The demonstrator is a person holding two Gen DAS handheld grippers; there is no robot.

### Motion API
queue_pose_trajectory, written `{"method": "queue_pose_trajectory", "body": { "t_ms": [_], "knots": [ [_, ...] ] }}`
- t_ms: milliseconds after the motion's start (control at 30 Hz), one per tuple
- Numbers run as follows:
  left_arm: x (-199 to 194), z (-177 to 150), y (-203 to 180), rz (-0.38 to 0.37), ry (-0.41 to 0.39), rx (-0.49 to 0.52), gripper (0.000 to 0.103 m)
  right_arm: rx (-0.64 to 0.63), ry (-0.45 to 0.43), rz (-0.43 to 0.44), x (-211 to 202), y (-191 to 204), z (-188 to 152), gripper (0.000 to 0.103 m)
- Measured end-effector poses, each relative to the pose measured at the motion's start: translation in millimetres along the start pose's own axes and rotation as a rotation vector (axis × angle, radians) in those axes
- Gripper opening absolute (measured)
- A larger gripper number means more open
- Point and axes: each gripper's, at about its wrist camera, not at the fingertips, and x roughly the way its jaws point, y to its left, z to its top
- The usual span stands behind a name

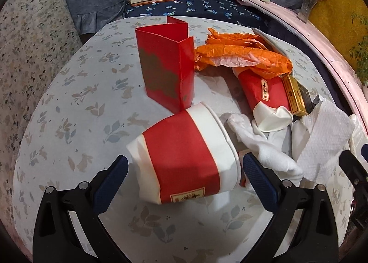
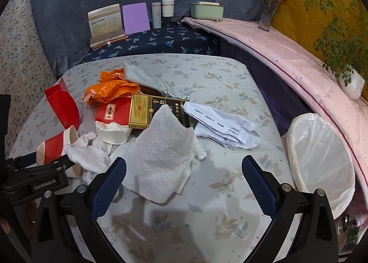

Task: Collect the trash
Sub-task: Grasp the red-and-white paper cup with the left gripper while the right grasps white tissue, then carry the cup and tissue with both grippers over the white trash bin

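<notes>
In the left wrist view a red-and-white paper cup (image 1: 184, 155) lies on its side on the floral table cover. My left gripper (image 1: 185, 159) is open and straddles it, one blue pad on each side. Behind the cup stand a red carton (image 1: 165, 67) and an orange plastic bag (image 1: 241, 53), with a crushed red cup (image 1: 264, 92) and a gold-and-black box (image 1: 295, 92) alongside. In the right wrist view my right gripper (image 2: 184, 160) is open just above the table, and a white paper towel (image 2: 161, 155) reaches in between its fingers. A folded printed paper (image 2: 223, 125) lies beyond.
A bin with a white liner (image 2: 322, 161) stands off the table's right edge. White cloth (image 1: 264, 148) lies between cup and towel. At the back, a dark shelf holds a book (image 2: 105, 24), a purple card, bottles and a green box. A pink ledge (image 2: 287, 56) carries a vase and a plant.
</notes>
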Motion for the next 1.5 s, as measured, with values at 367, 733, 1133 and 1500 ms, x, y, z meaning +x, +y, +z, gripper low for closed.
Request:
{"method": "queue_pose_trajectory", "body": {
  "t_ms": [367,733,1133,1500],
  "knots": [
    [-6.5,2.2,6.6,-0.026,-0.008,0.0,0.087,0.024,0.055,0.062,25.8,7.9,5.3,0.049],
    [-52.1,4.3,5.0,-0.042,-0.09,-0.004,0.087,0.052,-0.032,0.118,-17.5,-5.5,11.8,0.008],
    [-109.0,-0.1,-49.2,-0.131,-0.174,0.089,0.087,0.096,-0.179,0.064,-89.3,-50.2,16.9,0.008],
    [-140.6,-17.2,-147.2,-0.244,-0.213,0.257,0.087,0.205,-0.22,-0.05,-123.0,-133.7,-9.1,0.009]
  ]
}}
